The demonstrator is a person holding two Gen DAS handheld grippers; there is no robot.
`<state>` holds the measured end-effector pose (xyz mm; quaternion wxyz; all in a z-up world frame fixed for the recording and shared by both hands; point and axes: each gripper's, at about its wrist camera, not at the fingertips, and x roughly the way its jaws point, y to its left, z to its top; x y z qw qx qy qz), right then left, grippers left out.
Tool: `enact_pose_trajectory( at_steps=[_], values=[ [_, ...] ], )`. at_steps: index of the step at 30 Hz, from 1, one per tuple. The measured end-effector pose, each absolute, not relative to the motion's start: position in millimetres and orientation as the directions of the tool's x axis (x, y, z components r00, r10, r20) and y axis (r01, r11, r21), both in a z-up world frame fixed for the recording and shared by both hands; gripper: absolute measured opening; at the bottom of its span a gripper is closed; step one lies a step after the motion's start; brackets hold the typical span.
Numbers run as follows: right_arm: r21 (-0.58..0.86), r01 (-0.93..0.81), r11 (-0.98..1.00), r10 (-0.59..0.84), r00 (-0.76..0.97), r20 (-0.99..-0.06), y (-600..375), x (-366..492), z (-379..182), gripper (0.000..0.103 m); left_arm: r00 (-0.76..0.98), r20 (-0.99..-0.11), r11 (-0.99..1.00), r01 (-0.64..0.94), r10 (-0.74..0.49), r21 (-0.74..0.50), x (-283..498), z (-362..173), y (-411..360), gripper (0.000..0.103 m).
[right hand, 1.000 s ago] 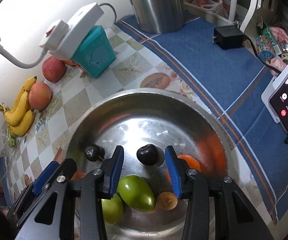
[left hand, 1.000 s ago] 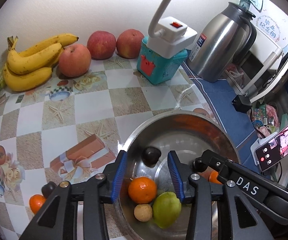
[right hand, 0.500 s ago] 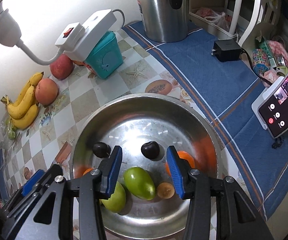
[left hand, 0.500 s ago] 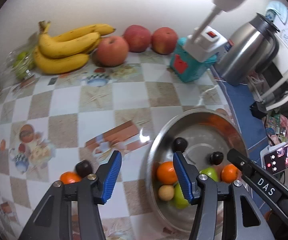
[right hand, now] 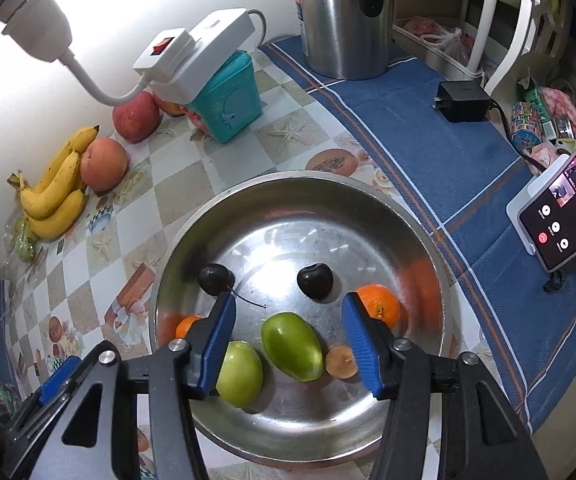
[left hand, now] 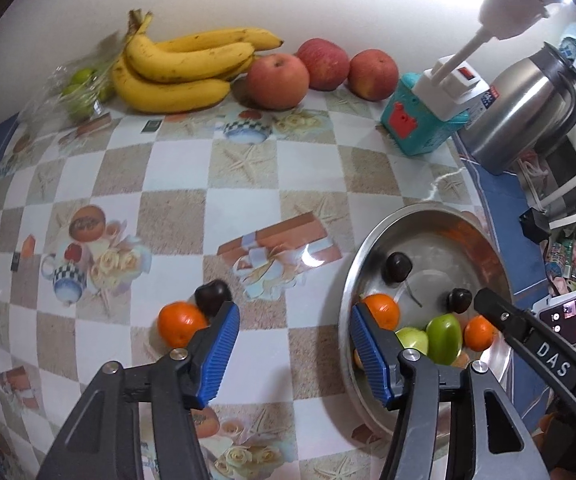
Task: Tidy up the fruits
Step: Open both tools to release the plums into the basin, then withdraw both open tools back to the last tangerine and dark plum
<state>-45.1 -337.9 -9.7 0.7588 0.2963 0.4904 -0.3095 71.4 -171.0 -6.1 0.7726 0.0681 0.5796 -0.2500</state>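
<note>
While most small fruit already lies in the steel bowl [right hand: 428,236] under the right tongs [right hand: 286,338], an orange [left hand: 180,322] and a dark cherry [left hand: 213,293] wait on the table just left of the left tongs [left hand: 294,354]. Both tongs have just been opening and grasp nothing. Bare tablecloth [left hand: 248,184] lies ahead; the bowl rim sits at their right.

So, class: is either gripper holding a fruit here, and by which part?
Neither. The left gripper and right gripper, jaws just opening, are empty; the fruits lie loose in the steel bowl.
</note>
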Motion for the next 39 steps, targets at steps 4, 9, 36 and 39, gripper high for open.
enact_pose_trajectory(
  at_steps=[4, 9, 36, 39],
  values=[
    [0.149, 0.755, 0.638, -0.167, 0.325, -0.931, -334.8, -44.3, -10.9, 0.062, 0.201, -0.941, 0.881, 0.446, -0.273, -0.160, 71.4, -12.2, -165.3, 0.068],
    [0.141, 0.747, 0.650, -0.165, 0.319, -0.933, -330.2, -42.8, -12.1, 0.071, 0.204, -0.949, 0.897, 0.420, -0.238, -0.135, 73.8, -17.4, -159.5, 0.082],
    [0.146, 0.745, 0.650, -0.157, 0.320, -0.934, -327.6, -37.4, -16.6, 0.079, 0.272, -0.948, 0.922, 0.384, -0.165, -0.051, 81.9, -16.0, -148.0, 0.100],
    [0.143, 0.743, 0.654, -0.162, 0.322, -0.933, -326.3, -37.2, -15.7, 0.079, 0.278, -0.945, 0.921, 0.385, -0.170, -0.052, 81.6, -14.2, -147.5, 0.100]
  ],
)
